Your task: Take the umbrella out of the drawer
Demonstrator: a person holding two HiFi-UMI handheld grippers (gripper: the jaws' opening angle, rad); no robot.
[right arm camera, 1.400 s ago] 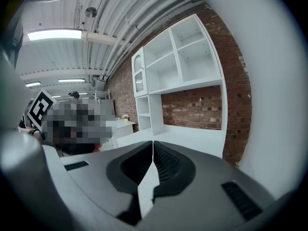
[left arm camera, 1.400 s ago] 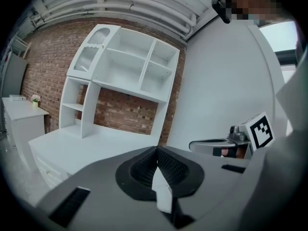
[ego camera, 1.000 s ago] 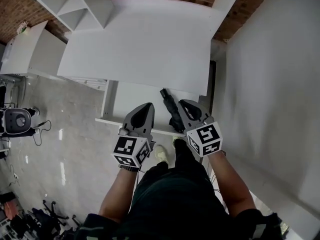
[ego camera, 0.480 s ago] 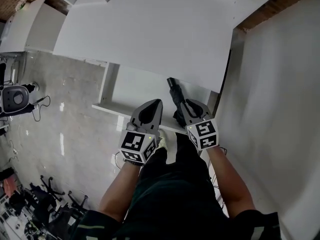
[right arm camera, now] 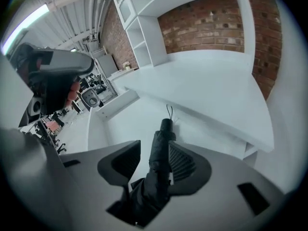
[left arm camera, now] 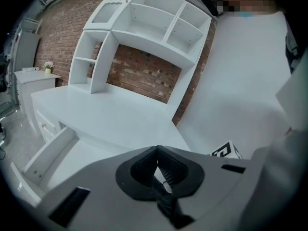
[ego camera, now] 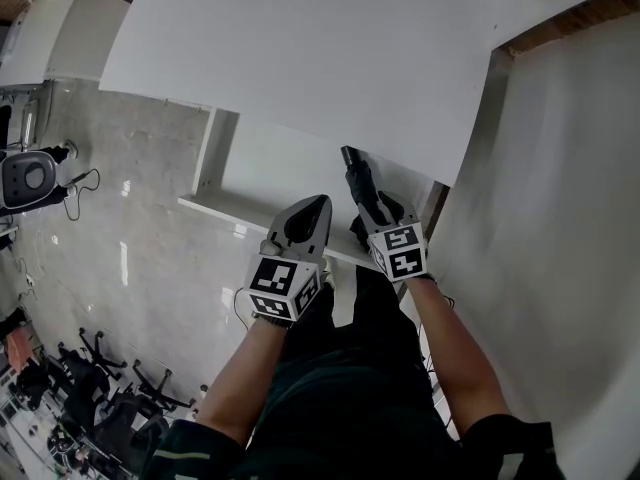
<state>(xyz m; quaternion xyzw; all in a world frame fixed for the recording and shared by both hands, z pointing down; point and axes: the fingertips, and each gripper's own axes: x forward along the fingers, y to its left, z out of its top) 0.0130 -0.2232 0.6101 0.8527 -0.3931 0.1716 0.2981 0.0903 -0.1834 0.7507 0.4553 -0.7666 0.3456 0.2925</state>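
umbrella (ego camera: pixel 357 180): black, folded, lying in the open drawer (ego camera: pixel 268 168) at its right end. Far tip with its cord loop points in under the table top; not out yet.
right claw (right arm camera: pixel 154 148): jaws opening, umbrella between them. It leans on the right-hand pad and a gap shows at the other, so no pinch.
left claw (left arm camera: pixel 157 152): jaws pressed together, nothing between them. It hovers above the drawer's front edge, beside the right one.
step (judgement): the grasp. The claw is placed round the umbrella's shaft, the grip is not made, and the lift is not begun.
next move (judgement): close the right jaws firmly on the shaft, raise the near end, then draw the umbrella back toward the body and up.
edges: the table top (ego camera: pixel 300 58) overhangs the drawer's rear, and the umbrella's far tip sits just under its front edge. The drawer's front wall (ego camera: pixel 235 211) lies between umbrella and body. A white panel (ego camera: pixel 560 218) stands close on the right.
open room: above the drawer's front half and to the left, where the drawer bed is bare. The floor (ego camera: pixel 130 198) lies beyond to the left.
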